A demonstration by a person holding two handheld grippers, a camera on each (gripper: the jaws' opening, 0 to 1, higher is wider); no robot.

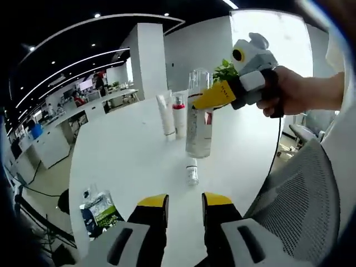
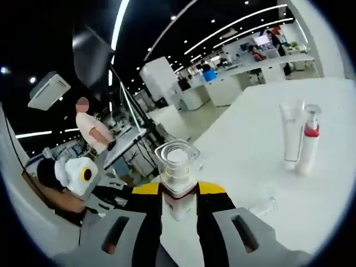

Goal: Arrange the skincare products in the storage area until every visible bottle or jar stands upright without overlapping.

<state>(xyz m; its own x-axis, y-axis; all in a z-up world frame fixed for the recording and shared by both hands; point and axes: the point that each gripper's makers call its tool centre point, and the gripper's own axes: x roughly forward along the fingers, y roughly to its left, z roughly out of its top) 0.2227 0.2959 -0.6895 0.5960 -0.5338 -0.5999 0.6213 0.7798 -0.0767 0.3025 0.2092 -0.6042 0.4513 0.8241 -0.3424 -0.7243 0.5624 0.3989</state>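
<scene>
Tall clear bottle (image 1: 198,114) stands upright on the white counter (image 1: 128,161), neck clamped betw. the right tool's (image 1: 214,95) yellow jaws; in the right gripper view the same bottle (image 2: 177,181) sits squarely betw. that tool's (image 2: 178,200) jaws, cap up. Looks set down or nearly so; base contact w/ counter can't be confirmed.

Just behind the clear bottle, on its far-left side: white tube (image 1: 166,114) and red-collared pump bottle (image 1: 179,115), both upright, close together but not overlapping.

In front of the clear bottle, nearer the left tool (image 1: 183,207): small clear vial (image 1: 192,171) lying on its side. Prob. the main item left to stand up.

Left tool is released, jaws apart, nothing held, low and well short of the vial.

Far off to the near-left of the clear bottle, at the counter edge: a crumpled packet (image 1: 99,210), untouched.

Est. progress: three of four upright; vial remains.
</scene>
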